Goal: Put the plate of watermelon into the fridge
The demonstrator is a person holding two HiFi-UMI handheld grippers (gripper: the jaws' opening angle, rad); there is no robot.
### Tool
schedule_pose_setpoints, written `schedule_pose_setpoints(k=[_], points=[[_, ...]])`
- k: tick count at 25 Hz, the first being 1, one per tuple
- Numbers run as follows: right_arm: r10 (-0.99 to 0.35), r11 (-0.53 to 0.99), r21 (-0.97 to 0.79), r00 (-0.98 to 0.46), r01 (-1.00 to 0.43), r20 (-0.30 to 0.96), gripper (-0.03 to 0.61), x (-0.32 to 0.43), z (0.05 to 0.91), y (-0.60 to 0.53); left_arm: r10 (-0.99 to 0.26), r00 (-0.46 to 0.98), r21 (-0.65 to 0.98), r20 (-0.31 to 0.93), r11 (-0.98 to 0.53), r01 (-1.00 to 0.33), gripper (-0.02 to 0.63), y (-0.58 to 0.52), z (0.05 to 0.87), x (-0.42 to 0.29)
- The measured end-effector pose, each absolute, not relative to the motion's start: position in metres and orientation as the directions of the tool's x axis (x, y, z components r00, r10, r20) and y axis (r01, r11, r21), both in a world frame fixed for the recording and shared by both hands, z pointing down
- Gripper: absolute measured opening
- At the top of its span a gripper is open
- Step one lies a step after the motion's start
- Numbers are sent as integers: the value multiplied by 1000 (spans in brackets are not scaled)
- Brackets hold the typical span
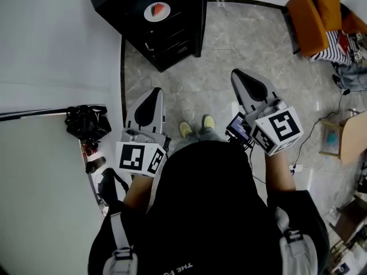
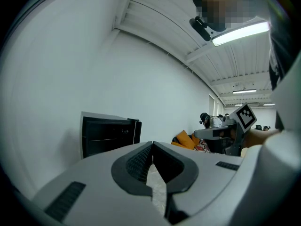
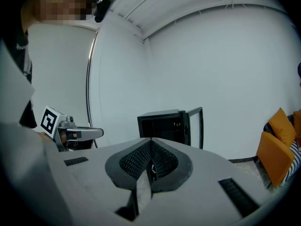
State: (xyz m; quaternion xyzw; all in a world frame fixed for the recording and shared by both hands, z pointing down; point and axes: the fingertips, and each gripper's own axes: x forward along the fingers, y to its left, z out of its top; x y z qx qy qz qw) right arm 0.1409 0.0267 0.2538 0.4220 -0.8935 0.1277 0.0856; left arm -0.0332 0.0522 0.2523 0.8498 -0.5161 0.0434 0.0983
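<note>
Plate (image 1: 148,15): one, white, resting on top of the black fridge (image 1: 172,42), carrying one red watermelon slice (image 1: 159,9).
Fridge: one, standing open.
Left tool (image 1: 153,93): closed, empty.
Right tool (image 1: 239,76): closed, empty.

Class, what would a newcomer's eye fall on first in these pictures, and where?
The red watermelon slice on its white plate, atop the small black fridge at the head view's top. Nearer, the grey left claw and right claw, both shut and empty, point toward it.
</note>
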Motion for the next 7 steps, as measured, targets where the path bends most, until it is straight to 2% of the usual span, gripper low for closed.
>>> schedule_pose_setpoints(k=[7], points=[[-722, 627, -140, -639, -766, 264, 14, 123, 251, 30, -874, 458, 126, 161, -442, -888, 12, 56, 250, -49]])
